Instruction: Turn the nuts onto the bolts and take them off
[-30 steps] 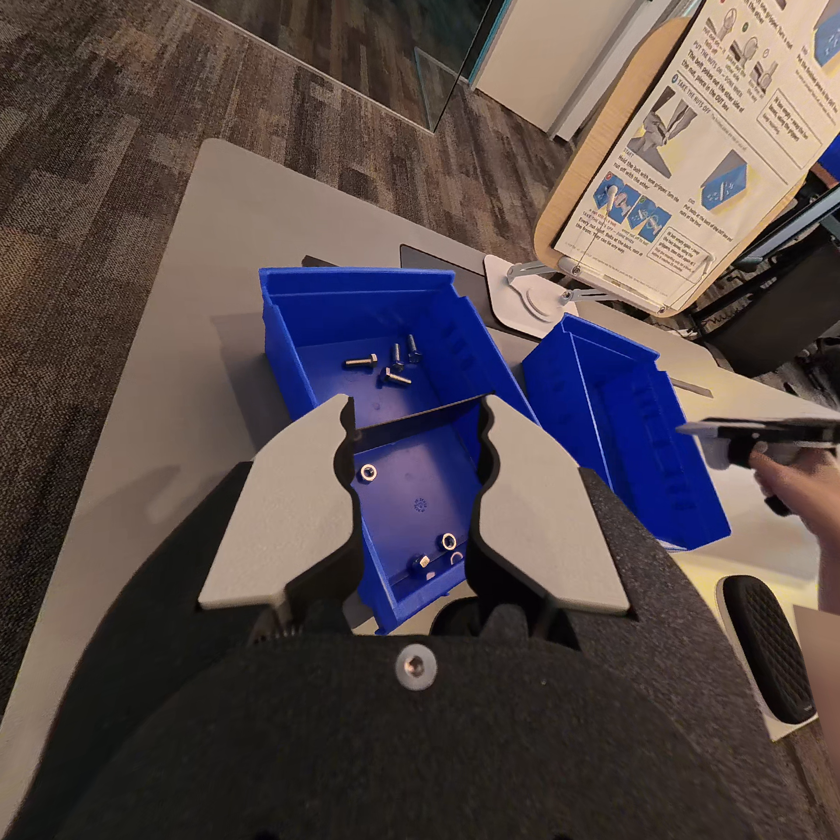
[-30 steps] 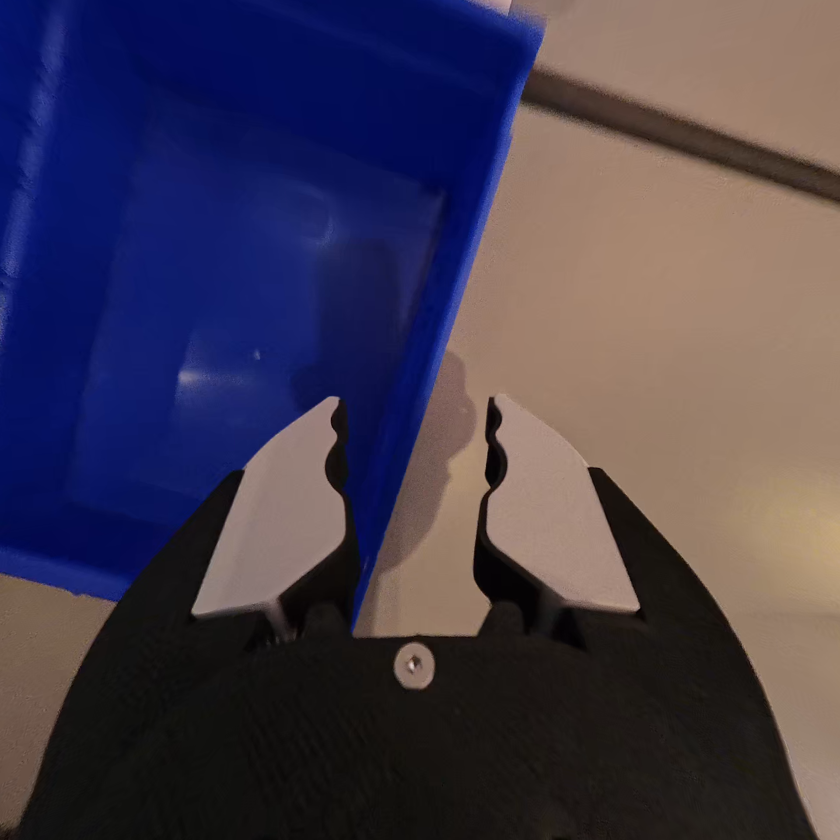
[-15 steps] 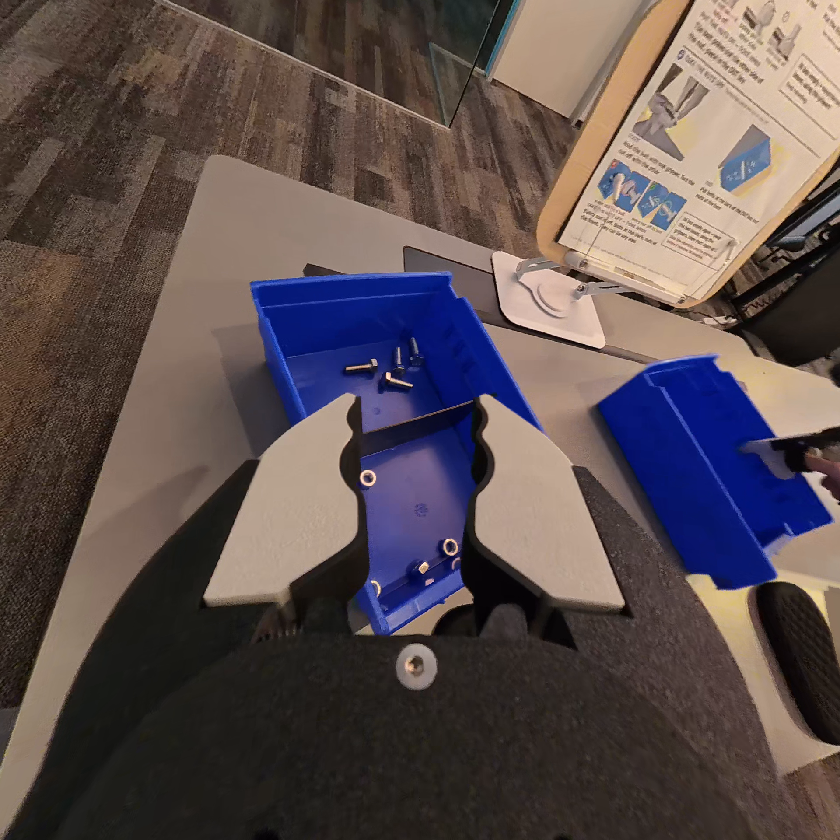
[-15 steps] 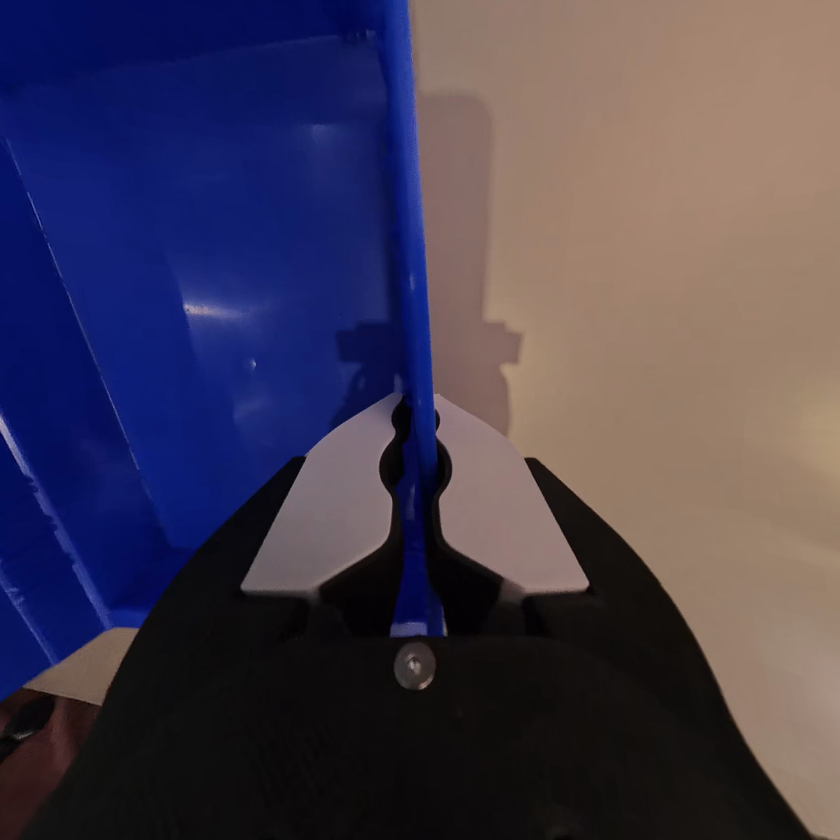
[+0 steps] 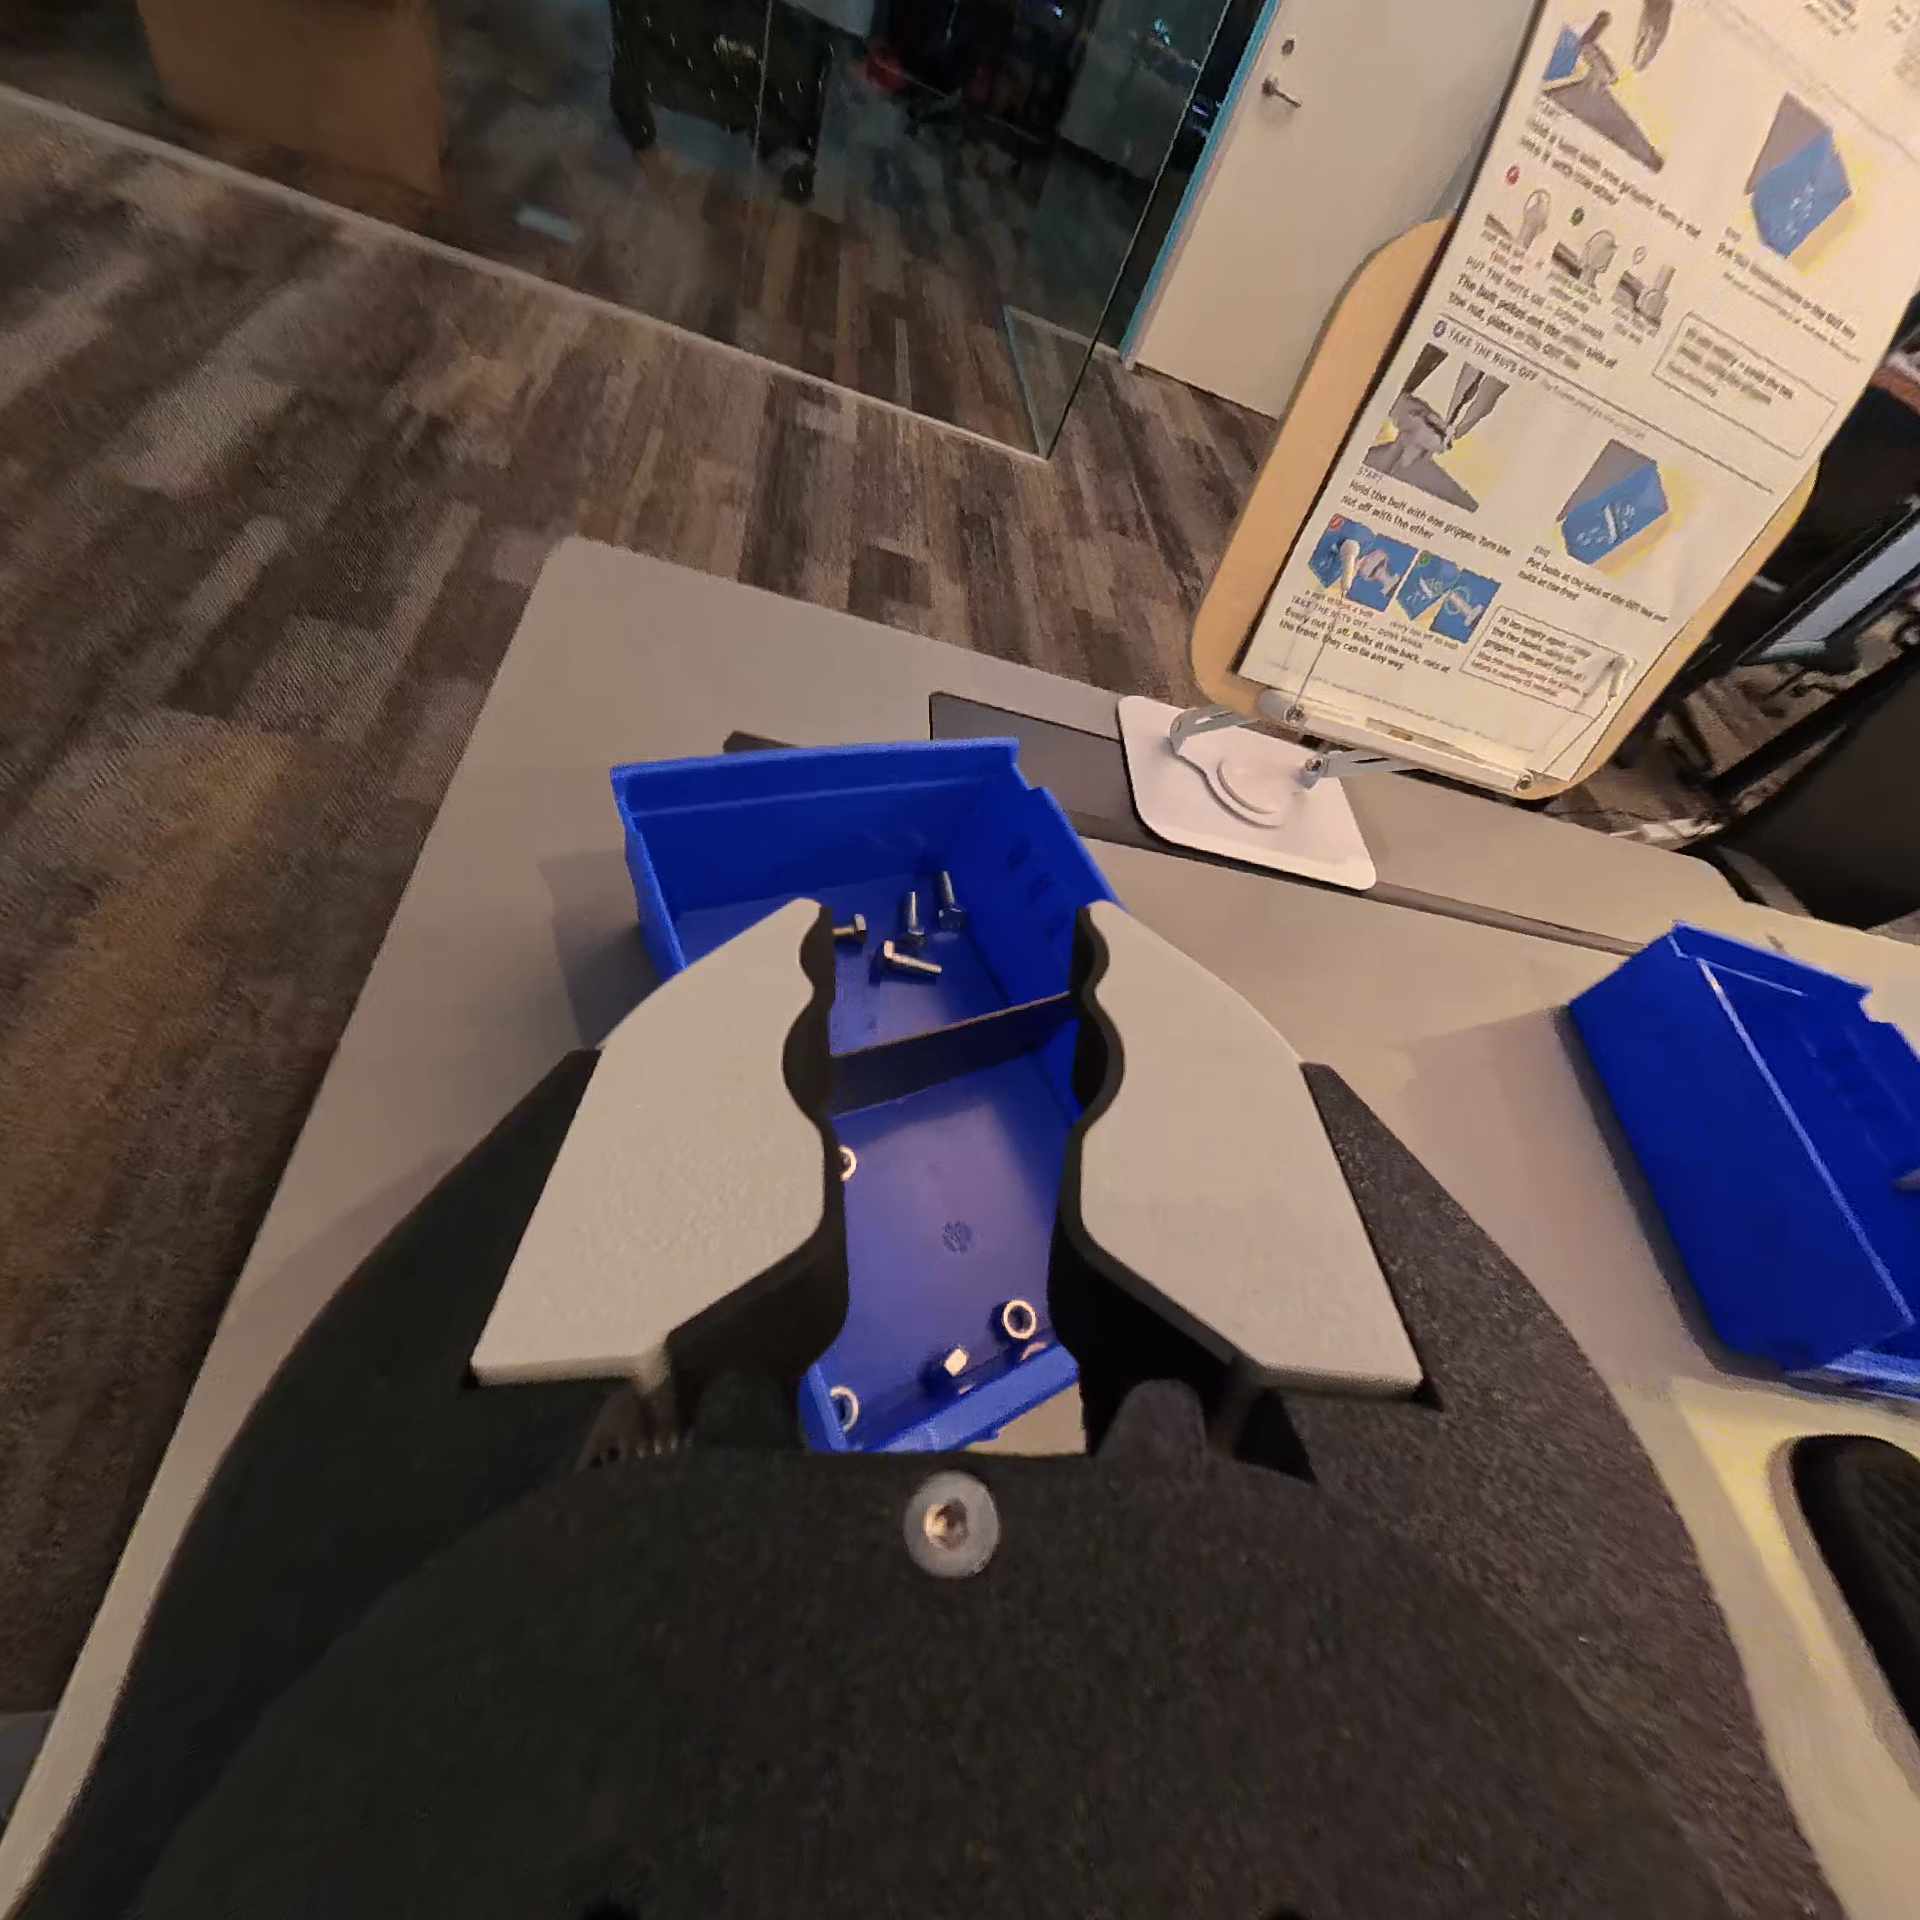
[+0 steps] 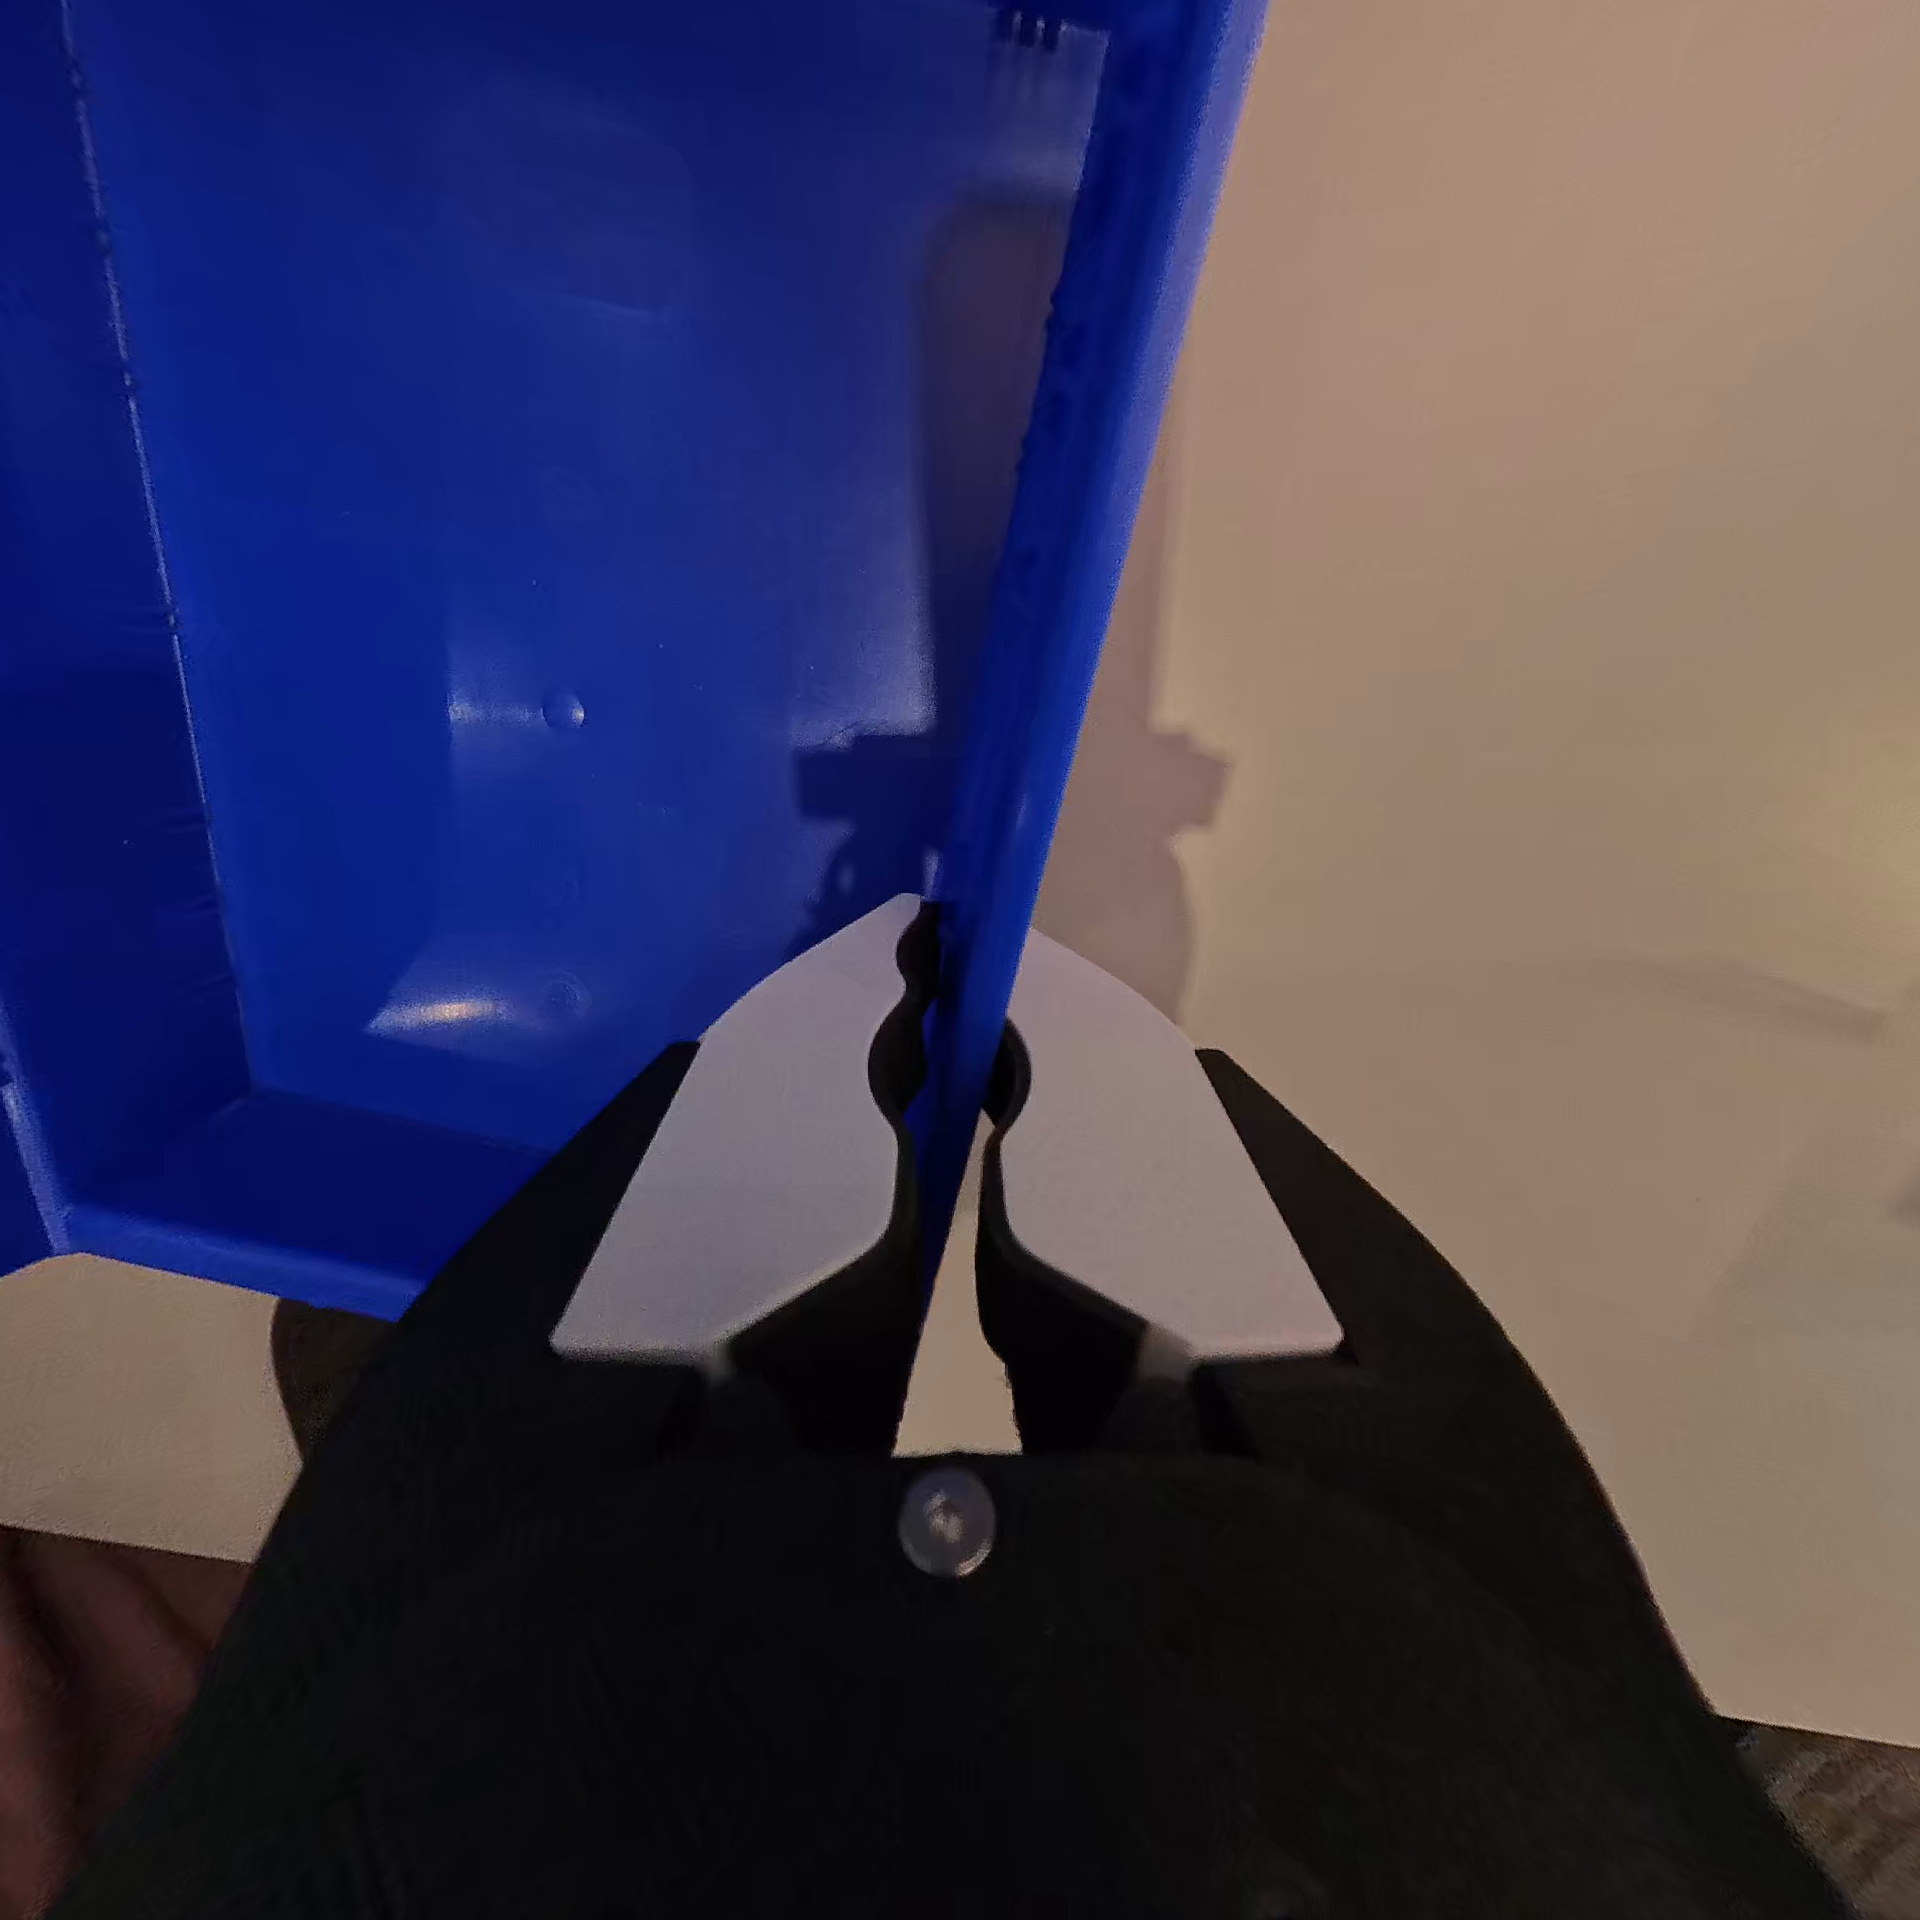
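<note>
Gripping empty bin (image 6: 520, 520) wall | right hand-held gripper (image 6: 951, 935) | bolts (image 5: 909, 940) lying flat

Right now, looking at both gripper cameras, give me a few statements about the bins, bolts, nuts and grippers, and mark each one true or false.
1. The right gripper is shut on a side wall of the empty blue bin. True.
2. The left gripper is holding a bolt. False: it is open and holds nothing, above the divided blue bin.
3. The bolts lie in the far compartment of the divided bin. True.
4. The nuts share a compartment with the bolts. False: they lie in the near compartment, across the divider.
5. The empty bin touches the divided bin. False: bare table lies between them.
</note>
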The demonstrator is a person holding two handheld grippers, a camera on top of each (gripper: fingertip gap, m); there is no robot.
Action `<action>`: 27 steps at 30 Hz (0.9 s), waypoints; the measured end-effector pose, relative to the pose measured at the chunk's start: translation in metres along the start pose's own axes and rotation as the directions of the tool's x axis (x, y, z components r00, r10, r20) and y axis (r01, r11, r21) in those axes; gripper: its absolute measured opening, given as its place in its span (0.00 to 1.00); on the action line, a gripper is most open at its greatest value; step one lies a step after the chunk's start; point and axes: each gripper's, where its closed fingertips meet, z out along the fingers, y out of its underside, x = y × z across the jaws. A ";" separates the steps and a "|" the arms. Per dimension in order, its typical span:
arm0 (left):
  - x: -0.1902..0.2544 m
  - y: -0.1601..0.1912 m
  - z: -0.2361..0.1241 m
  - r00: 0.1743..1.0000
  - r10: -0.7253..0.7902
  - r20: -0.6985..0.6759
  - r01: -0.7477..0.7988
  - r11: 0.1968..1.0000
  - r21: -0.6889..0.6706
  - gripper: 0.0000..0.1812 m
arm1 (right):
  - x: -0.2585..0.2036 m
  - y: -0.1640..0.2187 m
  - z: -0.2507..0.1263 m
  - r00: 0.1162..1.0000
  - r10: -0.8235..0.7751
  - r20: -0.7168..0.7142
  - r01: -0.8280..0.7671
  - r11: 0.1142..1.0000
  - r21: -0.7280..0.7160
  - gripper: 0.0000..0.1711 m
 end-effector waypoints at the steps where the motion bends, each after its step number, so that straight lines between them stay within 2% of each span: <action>1: 0.008 -0.002 0.001 1.000 0.029 0.003 -0.029 1.000 -0.001 0.24 | 0.003 0.002 0.000 1.000 -0.010 0.004 0.010 1.000 -0.004 0.03; 7: 0.032 0.013 0.005 0.995 0.091 0.029 -0.088 0.992 -0.088 0.27 | 0.017 0.010 -0.003 0.998 -0.056 0.010 0.056 0.998 0.003 0.03; 12: 0.010 0.043 0.000 0.986 0.119 0.115 -0.101 0.984 -0.149 0.35 | 0.022 0.006 -0.003 0.995 -0.100 -0.023 0.101 0.994 0.045 0.05; 13: 0.006 0.051 -0.001 0.988 0.103 0.114 -0.085 0.985 -0.153 0.35 | 0.023 0.005 -0.004 0.993 -0.109 -0.043 0.112 0.992 0.065 0.06; 15: 0.000 0.065 -0.001 0.992 0.070 0.108 -0.052 0.986 -0.160 0.37 | 0.025 0.000 -0.011 0.988 -0.121 -0.097 0.133 0.981 0.138 0.16; 18: -0.006 0.086 0.008 0.994 0.058 0.097 -0.041 0.986 -0.163 0.40 | 0.026 -0.017 -0.041 0.982 -0.083 -0.167 0.134 0.936 0.327 0.29; 20: -0.012 0.104 0.018 0.991 0.059 0.117 -0.033 0.977 -0.212 0.41 | 0.024 -0.026 -0.071 0.982 -0.032 -0.186 0.116 0.880 0.460 0.33; 23: -0.024 0.130 0.033 0.981 0.085 0.175 -0.029 0.952 -0.305 0.44 | 0.006 -0.033 -0.117 0.994 0.010 -0.106 0.059 0.774 0.630 0.34; 27: -0.047 0.158 0.047 0.958 0.095 0.271 0.022 0.916 -0.399 0.43 | -0.011 -0.025 -0.154 0.999 0.039 -0.009 -0.019 0.668 0.744 0.33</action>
